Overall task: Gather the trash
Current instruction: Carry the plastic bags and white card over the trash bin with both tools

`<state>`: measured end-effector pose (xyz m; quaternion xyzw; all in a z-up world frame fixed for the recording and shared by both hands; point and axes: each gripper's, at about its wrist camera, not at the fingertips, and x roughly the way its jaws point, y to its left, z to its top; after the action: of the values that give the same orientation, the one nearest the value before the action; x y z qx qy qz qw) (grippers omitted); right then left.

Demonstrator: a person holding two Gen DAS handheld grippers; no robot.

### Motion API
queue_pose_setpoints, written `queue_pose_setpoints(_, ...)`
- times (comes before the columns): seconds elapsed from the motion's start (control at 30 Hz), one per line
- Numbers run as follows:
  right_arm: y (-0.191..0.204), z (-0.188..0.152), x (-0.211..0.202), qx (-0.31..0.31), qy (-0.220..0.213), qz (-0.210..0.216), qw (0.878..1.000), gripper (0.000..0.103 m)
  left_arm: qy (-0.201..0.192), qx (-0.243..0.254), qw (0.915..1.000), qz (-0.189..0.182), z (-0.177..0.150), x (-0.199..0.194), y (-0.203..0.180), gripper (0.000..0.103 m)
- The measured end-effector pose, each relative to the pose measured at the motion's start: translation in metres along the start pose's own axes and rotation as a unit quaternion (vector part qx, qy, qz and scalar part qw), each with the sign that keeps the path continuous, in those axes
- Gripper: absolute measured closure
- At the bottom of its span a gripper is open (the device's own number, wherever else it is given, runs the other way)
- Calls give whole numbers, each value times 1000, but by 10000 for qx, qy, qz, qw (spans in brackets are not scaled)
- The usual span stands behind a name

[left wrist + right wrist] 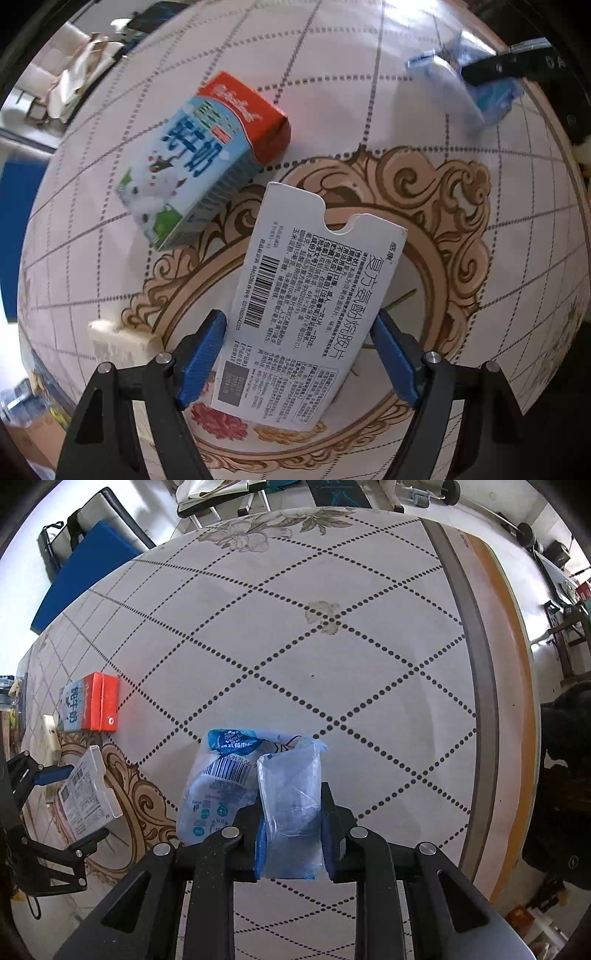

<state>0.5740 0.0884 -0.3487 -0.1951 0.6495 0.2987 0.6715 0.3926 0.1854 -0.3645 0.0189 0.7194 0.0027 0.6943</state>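
Left hand-held gripper (299, 354): my blue pads sit either side of the flat white cardboard medicine box (310, 306), touching or nearly touching its long edges; I judge it gripped, jaws about the box's width apart.
Right hand-held gripper (291, 834): closed narrow on the crumpled clear-and-blue plastic wrapper (258, 794), which stands up between the fingers and spills to the left.
Still loose: the blue, white and red milk carton (203, 158) lies on its side on the bench (332, 664), just beside the medicine box's far end.
Also there: a pale cream block (122, 341) near the bench edge, left of my left gripper.
Step in hand: I judge both pieces are picked and ready to carry off.
Next move: needs a bin, which I cannot see in either view; then I return for the carton, approaching across its narrow sides.
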Motion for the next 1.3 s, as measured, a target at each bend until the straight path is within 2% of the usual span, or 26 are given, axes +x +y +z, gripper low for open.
queue_pose_setpoints(0.1, 6, -7, -5, -87, -85, -57, 9999, 78, -251, -289, 9992, 97, -15, -17, 1, 25)
queue_pose_setpoints(0.23, 10, -32, -20, -106, -338, -138, 9993, 78, -635, -959, 9931, 225, -38, -43, -8, 25)
queue_pose_setpoints(0.47, 16, -88, -35, -32, -482, -55, 9988, 78, -1138, -2153, 9693, 329, -96, -82, -61, 25)
queue_pose_setpoints(0.63, 13, -145, -49, -30, -682, -61, 9977, 78, -1420, -2770, 9497, 342, -140, -91, -72, 25)
queue_pose_setpoints(0.8, 20, -210, -64, -128, -794, -45, 9967, 78, -1723, -3381, 9249, 232, -189, -97, -97, 25)
queue_pose_setpoints(0.9, 21, -260, -73, -177, -842, -43, 9963, 78, -1886, -3700, 9095, 191, -227, -101, -125, 25)
queue_pose_setpoints(1.03, 17, -338, -86, -213, -815, -21, 9964, 78, -1970, -4044, 8930, 137, -279, -104, -164, 25)
queue_pose_setpoints(1.07, 17, -360, -86, -221, -783, 5, 9967, 78, -1969, -4197, 8860, 89, -297, -102, -177, 25)
queue_pose_setpoints(1.17, 16, -420, -77, -266, -564, 127, 9980, 78, -1899, -4581, 8683, -101, -338, -90, -205, 25)
queue_pose_setpoints(1.3, 21, -499, -35, -429, 176, 340, 9983, 78, -1645, -5190, 8374, -486, -392, -57, -239, 25)
